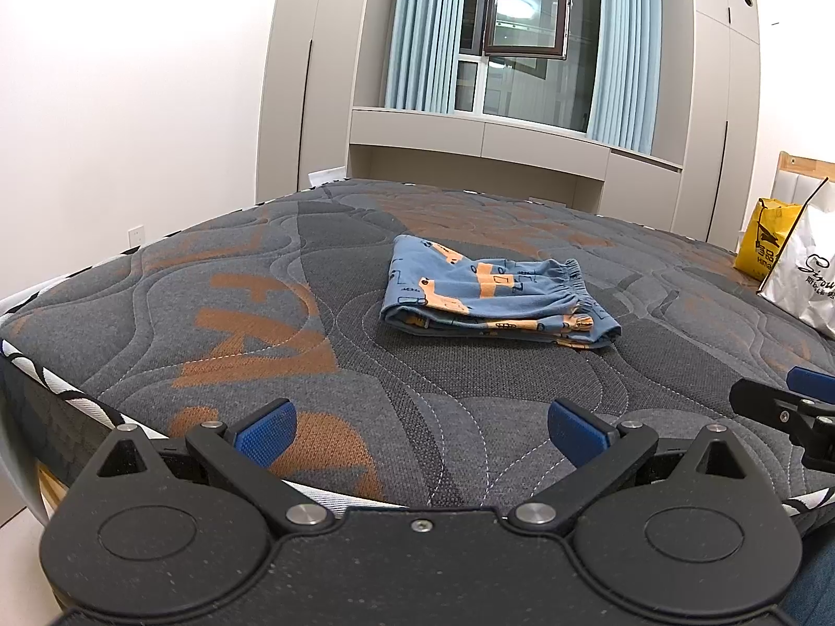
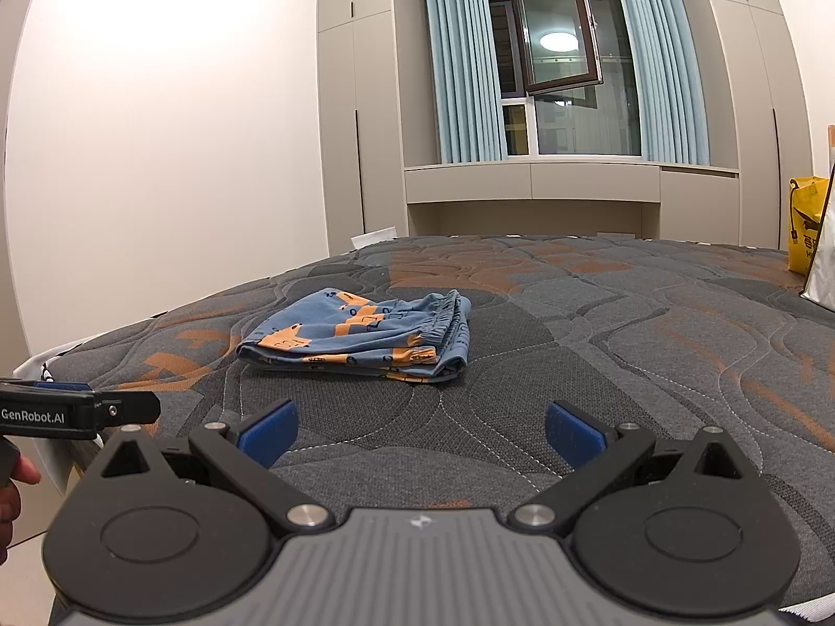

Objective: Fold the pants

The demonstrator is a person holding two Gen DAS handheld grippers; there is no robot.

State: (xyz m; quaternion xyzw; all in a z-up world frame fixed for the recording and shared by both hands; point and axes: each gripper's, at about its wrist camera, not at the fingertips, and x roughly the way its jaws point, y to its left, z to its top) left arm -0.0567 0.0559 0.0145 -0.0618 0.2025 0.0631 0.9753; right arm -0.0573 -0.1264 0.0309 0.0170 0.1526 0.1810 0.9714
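Blue pants with orange print [image 1: 490, 297] lie folded into a small flat stack on the grey and orange mattress [image 1: 261, 281], elastic waistband to the right. They also show in the right wrist view [image 2: 365, 336]. My left gripper [image 1: 421, 430] is open and empty, held back near the mattress's front edge. My right gripper [image 2: 420, 430] is open and empty, also short of the pants. Each gripper shows at the edge of the other's view: the right one [image 1: 793, 401], the left one [image 2: 78, 409].
A yellow bag [image 1: 764, 240] and a white bag [image 1: 809, 276] stand on the mattress at the far right. Beyond the bed are wardrobes, a window [image 2: 558, 78] with blue curtains, and a white wall on the left.
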